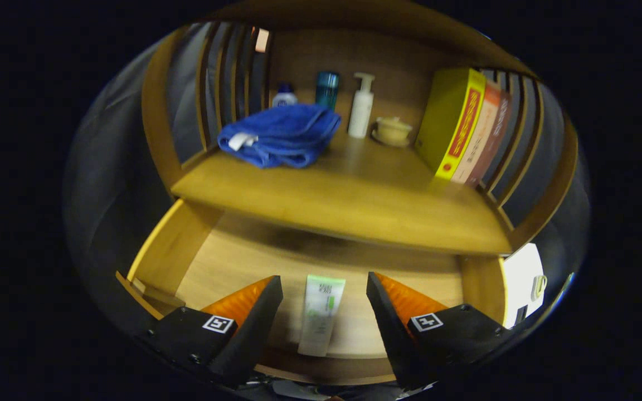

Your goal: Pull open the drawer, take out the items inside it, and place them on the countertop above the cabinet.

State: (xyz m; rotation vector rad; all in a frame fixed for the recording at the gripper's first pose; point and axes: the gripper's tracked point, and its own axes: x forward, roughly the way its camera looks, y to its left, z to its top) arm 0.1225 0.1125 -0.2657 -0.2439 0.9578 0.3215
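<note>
I see the cabinet (354, 16) with its drawer (170, 245) pulled open below the table (349, 200). The drawer holds a single white-and-green tube (321, 314), lying flat on the wooden bottom with bare floor on either side of it. On the table sit a folded blue towel (279, 133), upright books (463, 128), a pump bottle (361, 106) and a small lidded cup (392, 130); its front half is bare. My tool (324, 289) is spread wide, and the tube lies between its fingers, untouched.

Wooden countertop (354, 195) with towel (279, 133), bottles (361, 106), books (460, 128).
</note>
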